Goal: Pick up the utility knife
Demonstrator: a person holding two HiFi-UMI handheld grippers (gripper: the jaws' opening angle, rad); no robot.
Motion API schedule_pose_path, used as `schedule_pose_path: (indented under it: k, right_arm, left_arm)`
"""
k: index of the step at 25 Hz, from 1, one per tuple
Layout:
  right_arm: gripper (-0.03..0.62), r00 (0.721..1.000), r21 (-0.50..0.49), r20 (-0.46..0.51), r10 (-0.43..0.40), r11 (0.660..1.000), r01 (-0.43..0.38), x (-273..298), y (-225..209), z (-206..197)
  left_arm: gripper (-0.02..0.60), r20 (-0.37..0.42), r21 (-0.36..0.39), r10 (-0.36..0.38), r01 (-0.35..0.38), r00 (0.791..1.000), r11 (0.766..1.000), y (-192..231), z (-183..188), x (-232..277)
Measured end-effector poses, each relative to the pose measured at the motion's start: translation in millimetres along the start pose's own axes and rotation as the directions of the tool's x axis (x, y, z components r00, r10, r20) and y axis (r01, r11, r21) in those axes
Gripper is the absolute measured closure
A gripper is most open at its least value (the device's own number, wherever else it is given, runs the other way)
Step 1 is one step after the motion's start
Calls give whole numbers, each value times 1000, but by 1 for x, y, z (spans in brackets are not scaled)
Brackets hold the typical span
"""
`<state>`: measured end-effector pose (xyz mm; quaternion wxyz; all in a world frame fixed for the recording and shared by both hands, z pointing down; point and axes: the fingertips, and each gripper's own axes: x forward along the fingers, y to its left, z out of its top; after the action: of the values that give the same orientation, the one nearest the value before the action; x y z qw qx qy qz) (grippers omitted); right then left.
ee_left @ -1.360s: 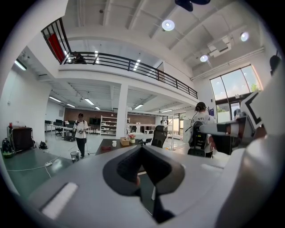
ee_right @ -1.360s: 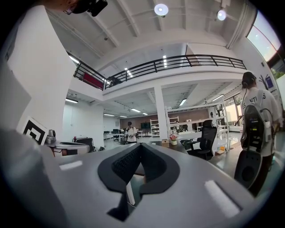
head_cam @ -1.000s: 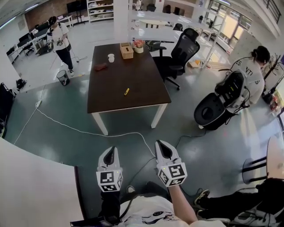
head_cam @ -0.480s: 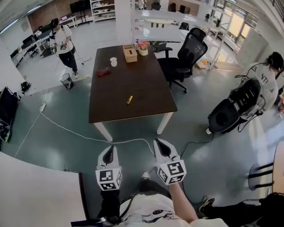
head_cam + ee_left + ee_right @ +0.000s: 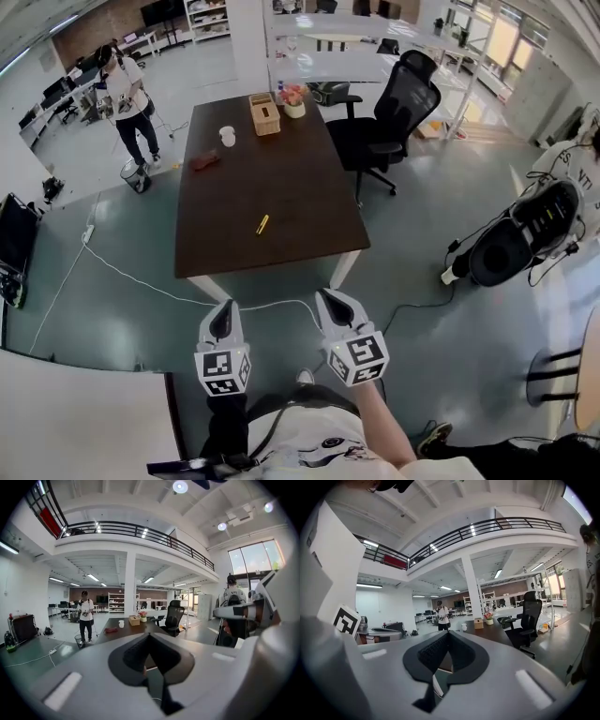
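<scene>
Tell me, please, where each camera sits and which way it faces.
Head view: on the person's head, looking steeply down at the floor and dark table; shows left tongs, right tongs, forearm.
Left gripper view: rides the left tongs, facing roughly level along their shut jaws toward the table.
Right gripper view: rides the right tongs, same heading, jaws shut.
Shared: all three show the table and black chair.

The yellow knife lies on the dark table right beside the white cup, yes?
No. In the head view the yellow knife lies on the dark table alone, toward its near end; the white cup stands at the far end.
</scene>
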<state>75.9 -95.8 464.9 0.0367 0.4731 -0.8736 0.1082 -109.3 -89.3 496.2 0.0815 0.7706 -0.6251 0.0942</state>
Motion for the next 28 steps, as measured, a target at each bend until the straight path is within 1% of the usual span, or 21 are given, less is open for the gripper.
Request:
schedule_pose_path:
  k: [4,11,17,21,24,28]
  right_arm:
    - [592,1000,4,-5,3,1000,-3,12,-13,2]
    - [592,1000,5,-23,-3,1000,3,47,-35,6]
    - [592,999,-10,-33,-30,1000,29,99,-59,16]
    - [592,998,-24,-50,-38,999,37,145,-69,27]
    - [592,997,-17,-67,-41,999,40,181,-76,33]
    - [592,993,-8,-112,-40,999,40,227,-80,27]
  left_arm:
    - [583,-29,7,-9,9,1000,1000,0,-2,24]
    - [583,-48,-10,-23,23,999,1000,9,-1,72]
    - [583,-59,-27,-51,49,997,998,30,5,133]
    - [583,-79,-36,-77,74,994,997,48,9,176]
    - [583,-127,-58,-103,97,986,994,62,1,207]
    - [583,-235,-86,-131,114,963,990,80,-32,242]
